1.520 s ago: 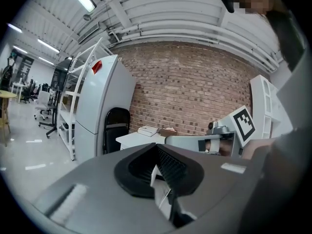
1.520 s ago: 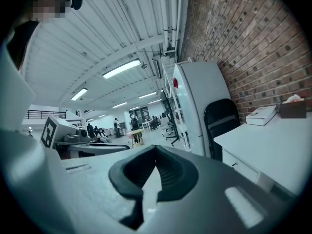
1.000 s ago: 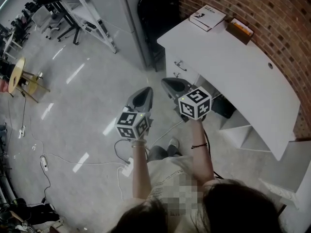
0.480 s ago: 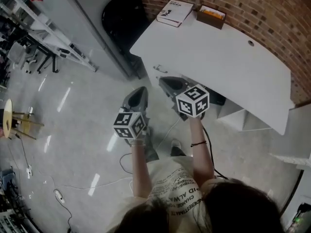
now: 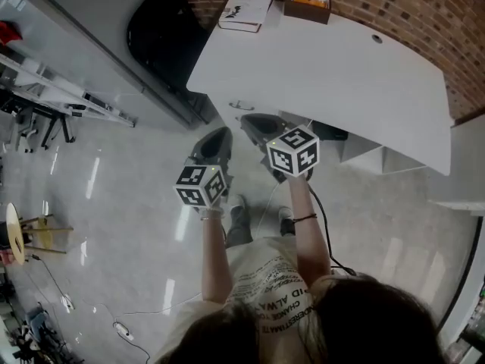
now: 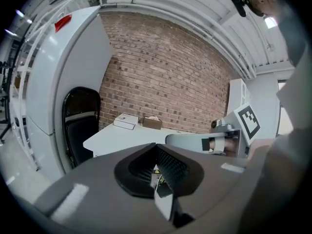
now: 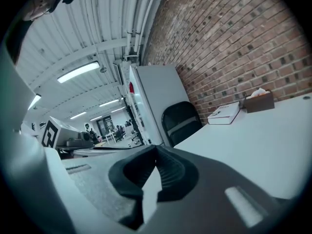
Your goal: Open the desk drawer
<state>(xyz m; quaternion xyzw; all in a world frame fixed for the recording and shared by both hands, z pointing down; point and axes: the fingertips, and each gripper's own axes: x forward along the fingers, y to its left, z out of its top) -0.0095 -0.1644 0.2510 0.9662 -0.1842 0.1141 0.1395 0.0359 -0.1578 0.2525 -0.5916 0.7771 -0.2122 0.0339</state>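
Because the drawer [image 5: 250, 112] sits closed under the desk [image 5: 318, 67] edge, its handle [image 5: 241, 105] just beyond the right gripper [image 5: 248, 120], that gripper, clenched empty like the left gripper [image 5: 221, 133] beside it, should part its jaws, seat squarely on the handle, then pull straight

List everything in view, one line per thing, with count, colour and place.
Rough brick wall: one, red-brown, behind the desk.
Curved flat-topped desk: one, white, against the wall.
Metal drawer handle: one, silver, on the desk front.
Thick paperback book: one, white, far corner of the desk.
Small open box: one, brown, beside the book.
Padded office chair: one, black, left of the desk.
Round wooden stool: one, tan, floor at far left.
Left tool: one, grey, shut, empty.
Right tool: one, grey, shut, empty, near the handle.
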